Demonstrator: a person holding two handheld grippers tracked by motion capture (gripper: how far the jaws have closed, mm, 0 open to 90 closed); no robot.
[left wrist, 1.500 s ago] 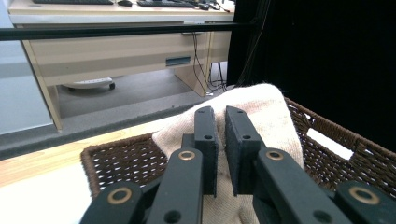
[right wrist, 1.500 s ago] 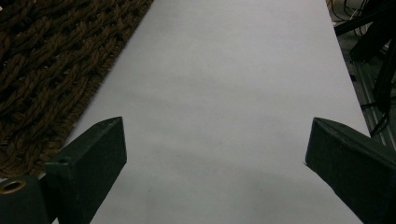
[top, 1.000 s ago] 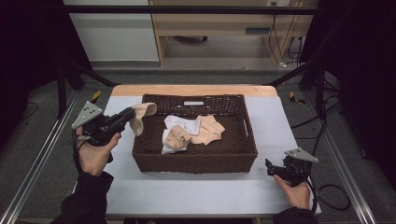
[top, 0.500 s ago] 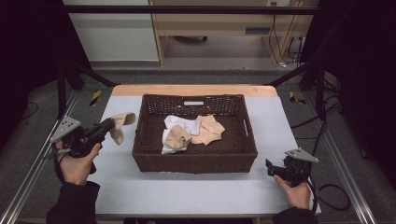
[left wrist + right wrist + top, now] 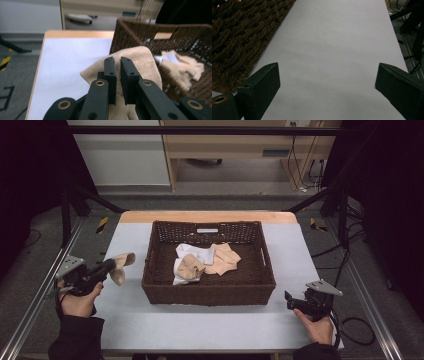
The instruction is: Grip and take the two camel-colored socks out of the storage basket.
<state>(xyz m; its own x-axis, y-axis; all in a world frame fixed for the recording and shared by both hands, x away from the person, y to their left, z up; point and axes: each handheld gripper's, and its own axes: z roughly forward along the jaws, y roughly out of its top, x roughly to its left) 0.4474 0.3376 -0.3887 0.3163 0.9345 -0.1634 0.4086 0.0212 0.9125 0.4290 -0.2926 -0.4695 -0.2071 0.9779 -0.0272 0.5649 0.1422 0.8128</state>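
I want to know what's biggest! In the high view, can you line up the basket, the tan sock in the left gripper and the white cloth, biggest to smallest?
1. Basket, by far the largest.
2. White cloth, partly covered by tan pieces.
3. Tan sock in the left gripper. It looks close in size to the cloth, so that order is unsure.

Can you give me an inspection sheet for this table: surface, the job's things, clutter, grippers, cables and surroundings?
Surface: white table with a wooden far edge.
Job's things: tan sock hangs from the left gripper, left of the brown wicker basket; tan and white socks lie piled inside the basket.
Clutter: nothing seen on the table outside the basket.
Grippers: left gripper shut on the tan sock; right gripper open, low over the table right of the basket, holding nothing.
Cables: black cable loops on the floor by the right hand; more cables at far right.
Surroundings: grey floor, metal frame rails, wooden cabinet behind.
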